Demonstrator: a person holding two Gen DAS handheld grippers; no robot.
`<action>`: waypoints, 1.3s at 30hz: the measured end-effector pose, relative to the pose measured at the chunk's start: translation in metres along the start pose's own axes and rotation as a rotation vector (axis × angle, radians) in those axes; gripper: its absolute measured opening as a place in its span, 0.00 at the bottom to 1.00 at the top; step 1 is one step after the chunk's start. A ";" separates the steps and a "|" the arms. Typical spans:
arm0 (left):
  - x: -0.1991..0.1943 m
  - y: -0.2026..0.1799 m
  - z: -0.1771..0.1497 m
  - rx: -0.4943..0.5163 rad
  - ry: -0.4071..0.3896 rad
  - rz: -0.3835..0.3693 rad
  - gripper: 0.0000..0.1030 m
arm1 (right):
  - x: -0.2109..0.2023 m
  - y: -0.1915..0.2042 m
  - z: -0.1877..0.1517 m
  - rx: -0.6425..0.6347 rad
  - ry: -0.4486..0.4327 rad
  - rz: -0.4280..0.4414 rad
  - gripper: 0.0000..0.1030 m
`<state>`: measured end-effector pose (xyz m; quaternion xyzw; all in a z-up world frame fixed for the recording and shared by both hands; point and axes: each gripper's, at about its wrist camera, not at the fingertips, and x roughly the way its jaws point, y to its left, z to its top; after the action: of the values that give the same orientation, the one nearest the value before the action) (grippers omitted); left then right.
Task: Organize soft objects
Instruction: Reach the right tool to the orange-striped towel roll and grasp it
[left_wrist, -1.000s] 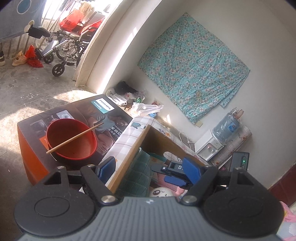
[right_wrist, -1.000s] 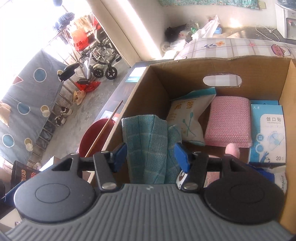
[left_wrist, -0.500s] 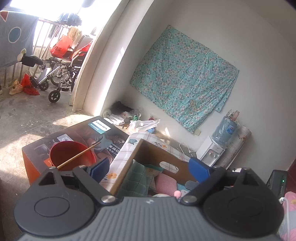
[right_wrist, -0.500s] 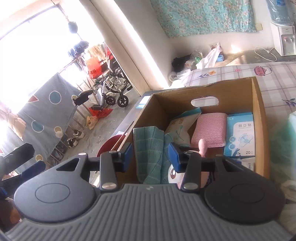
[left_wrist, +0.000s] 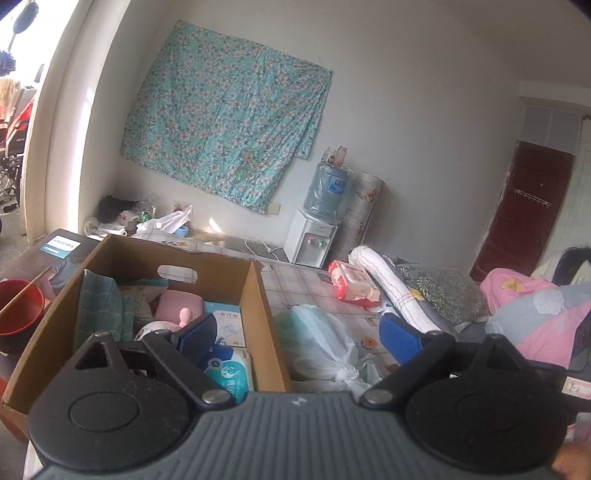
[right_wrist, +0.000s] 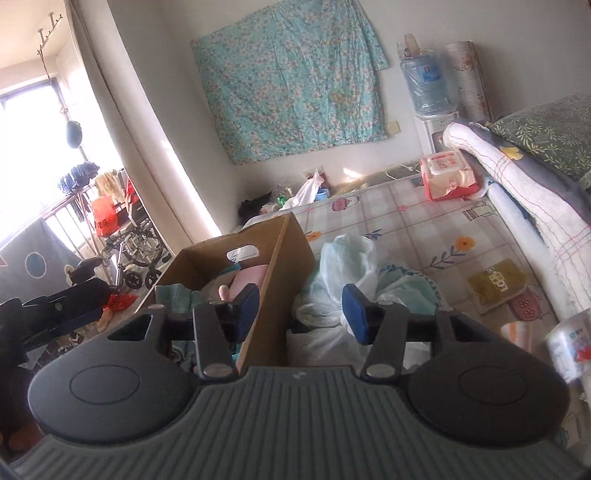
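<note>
A cardboard box (left_wrist: 264, 306) stands on the patterned mattress (left_wrist: 306, 284). It holds a green checked cloth (left_wrist: 98, 306), a pink sponge (left_wrist: 179, 302), a plush toy and packets. A knotted white plastic bag (left_wrist: 321, 347) with soft things lies right of the box. My left gripper (left_wrist: 297, 338) is open and empty above the box's right wall and the bag. My right gripper (right_wrist: 301, 308) is open and empty, straddling the box's wall (right_wrist: 280, 266) with the bag (right_wrist: 343, 266) beside it. A red wet-wipes pack (right_wrist: 448, 177) lies farther back.
A red bowl (left_wrist: 18, 308) with a stick sits on a box left of the carton. A rolled white blanket (right_wrist: 524, 188) and pillows line the mattress's right side. A yellow-green packet (right_wrist: 496, 282) lies on the mattress. A water dispenser (left_wrist: 314, 240) stands by the wall.
Both grippers have pulled back and up from the box and swung right. The right gripper left the green cloth in the box and has opened wider.
</note>
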<state>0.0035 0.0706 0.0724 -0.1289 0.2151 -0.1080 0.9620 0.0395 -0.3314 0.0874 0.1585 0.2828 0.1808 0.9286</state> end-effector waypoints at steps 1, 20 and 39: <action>0.004 -0.011 -0.007 0.017 0.017 -0.017 0.93 | -0.007 -0.008 -0.003 -0.003 -0.003 -0.028 0.48; 0.101 -0.116 -0.127 0.293 0.302 -0.125 0.76 | 0.042 -0.158 -0.080 0.257 0.255 -0.255 0.39; 0.145 -0.140 -0.152 0.338 0.539 -0.229 0.66 | 0.027 -0.167 -0.082 0.332 0.285 -0.113 0.45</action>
<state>0.0429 -0.1306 -0.0748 0.0424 0.4248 -0.2795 0.8600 0.0540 -0.4516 -0.0563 0.2661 0.4456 0.1001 0.8489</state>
